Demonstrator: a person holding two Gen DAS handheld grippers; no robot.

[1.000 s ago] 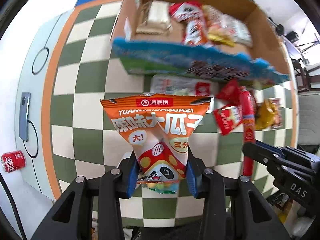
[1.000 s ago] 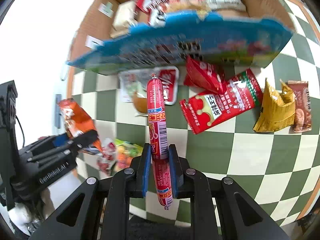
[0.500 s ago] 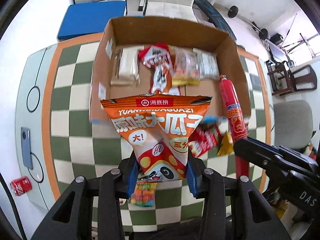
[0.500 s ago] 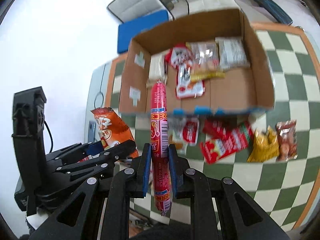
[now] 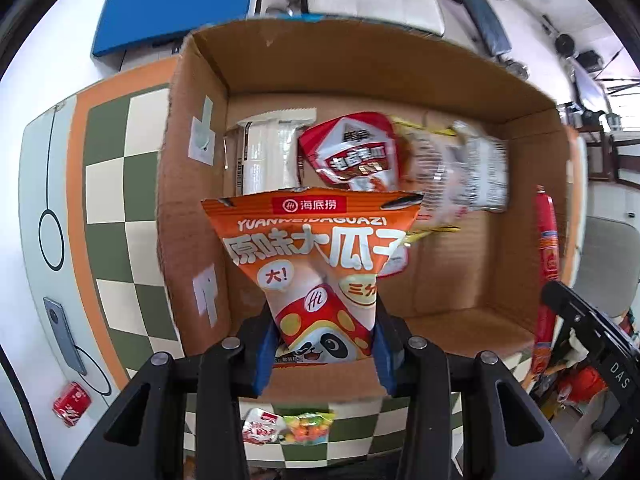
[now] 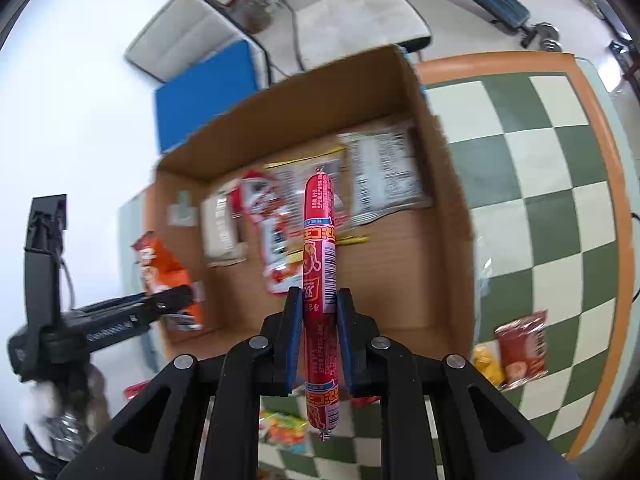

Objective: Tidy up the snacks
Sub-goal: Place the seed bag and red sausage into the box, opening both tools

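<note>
Left gripper pinches a light, crinkly seed bag low; right gripper clamps a firm, slick sausage mid-length, over the box

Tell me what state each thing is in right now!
Left gripper: shut on the orange seed bag.
Right gripper: shut on the red sausage.
Cardboard box: open, partly filled with snacks.
Cola can: lying on its side.

An orange snack bag is showing "YUANWEIDAGUAZI", large Chinese characters "原味大瓜子" and a red "海底捞" brand label. The other gripper, at the frame's right edge, is displaying white letters "DAS". Other packet print is blurring beyond reading.
</note>
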